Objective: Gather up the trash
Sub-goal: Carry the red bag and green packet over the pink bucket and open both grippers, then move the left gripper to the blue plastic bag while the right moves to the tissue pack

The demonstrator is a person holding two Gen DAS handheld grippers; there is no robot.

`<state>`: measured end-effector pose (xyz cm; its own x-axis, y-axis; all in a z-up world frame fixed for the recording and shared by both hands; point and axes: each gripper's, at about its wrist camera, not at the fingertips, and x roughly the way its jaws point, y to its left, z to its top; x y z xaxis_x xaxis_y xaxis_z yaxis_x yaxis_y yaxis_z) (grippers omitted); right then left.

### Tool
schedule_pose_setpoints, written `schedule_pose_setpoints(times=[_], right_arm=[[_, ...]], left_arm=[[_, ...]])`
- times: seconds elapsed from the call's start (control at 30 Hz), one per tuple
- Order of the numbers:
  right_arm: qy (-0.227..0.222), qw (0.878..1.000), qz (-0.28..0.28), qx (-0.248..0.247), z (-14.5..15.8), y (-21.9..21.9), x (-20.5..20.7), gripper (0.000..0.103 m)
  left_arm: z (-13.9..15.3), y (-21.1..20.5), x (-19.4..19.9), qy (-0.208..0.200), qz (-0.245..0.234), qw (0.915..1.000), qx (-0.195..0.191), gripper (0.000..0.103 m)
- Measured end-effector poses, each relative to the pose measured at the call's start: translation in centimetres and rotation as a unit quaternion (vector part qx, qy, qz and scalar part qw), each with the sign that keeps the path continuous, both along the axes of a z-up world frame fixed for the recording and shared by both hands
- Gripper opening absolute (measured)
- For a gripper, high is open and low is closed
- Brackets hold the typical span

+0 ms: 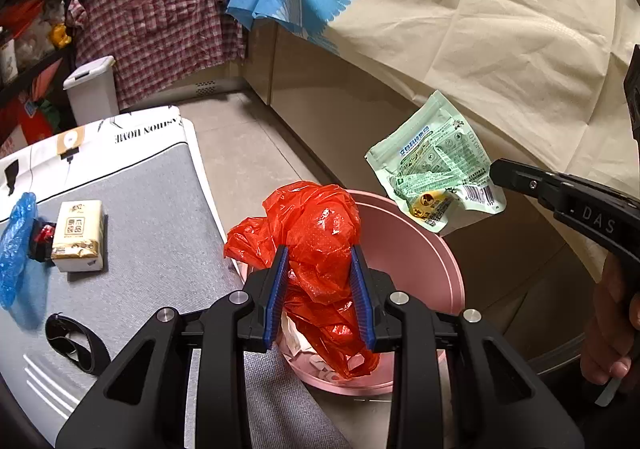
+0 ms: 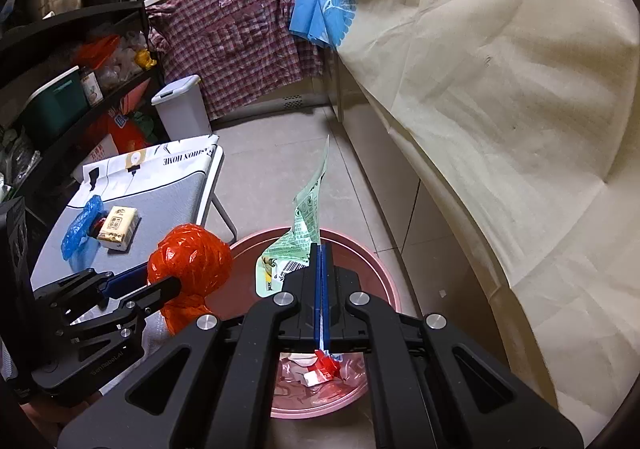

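My left gripper point(image 1: 320, 253) is shut on a crumpled red plastic bag point(image 1: 316, 237), which hangs over the near rim of the pink bin point(image 1: 420, 249). The same bag point(image 2: 188, 261) shows in the right wrist view, clamped in the left gripper point(image 2: 176, 281) beside the bin point(image 2: 372, 269). My right gripper point(image 2: 322, 249) is shut on the corner of a pale green snack pouch point(image 2: 308, 225), held above the bin's opening. From the left wrist the pouch point(image 1: 436, 165) hangs flat off the right gripper point(image 1: 496, 169). Scraps of red and white trash point(image 2: 320, 369) lie on the bin's floor.
A folding table with a grey cover point(image 1: 132, 217) stands left of the bin and holds a tissue pack point(image 1: 80, 233), a blue plastic wrap point(image 1: 16, 245) and a black strap point(image 1: 76, 341). A cream sheet point(image 2: 500, 89) drapes the right side. A white bin point(image 2: 184, 109) stands by a plaid cloth.
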<state>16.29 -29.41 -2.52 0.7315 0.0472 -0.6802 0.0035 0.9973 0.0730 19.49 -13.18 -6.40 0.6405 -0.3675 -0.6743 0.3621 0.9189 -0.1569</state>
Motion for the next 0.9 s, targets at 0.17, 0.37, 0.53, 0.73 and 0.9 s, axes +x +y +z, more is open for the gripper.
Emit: schedule_pose_setpoints(times=[0.17,0.37,0.53,0.73,0.9], right_arm=[[0.020,1.000,0.001,-0.007,-0.7,0.2,0.5,0.006],[0.012,1.000,-0.016,-0.009,-0.5,-0.2,0.1,0.054],[0.008,1.000,-0.014,-0.012,-0.4,-0.1,-0.1,0.054],[-0.003,1.000,-0.014,-0.005,0.5,0.1,-0.7,0.052],[-0.020,1.000,-0.009,0.002,1.8,0.8,-1.7,0.051]], left_arm=[[-0.4,0.2,0.8,0.025,0.002,0.9994,-0.025,0.039],[-0.2,0.8,0.6,0.028,0.008,0.9989,-0.038,0.049],[0.6,1.3,-0.3,0.017,0.004,0.9991,-0.039,0.049],[2.7,3.2,-2.3,-0.009,0.006,0.9992,-0.039,0.049],[4.9,6.1,-3.8,-0.027,0.020,0.9986,-0.041,0.049]])
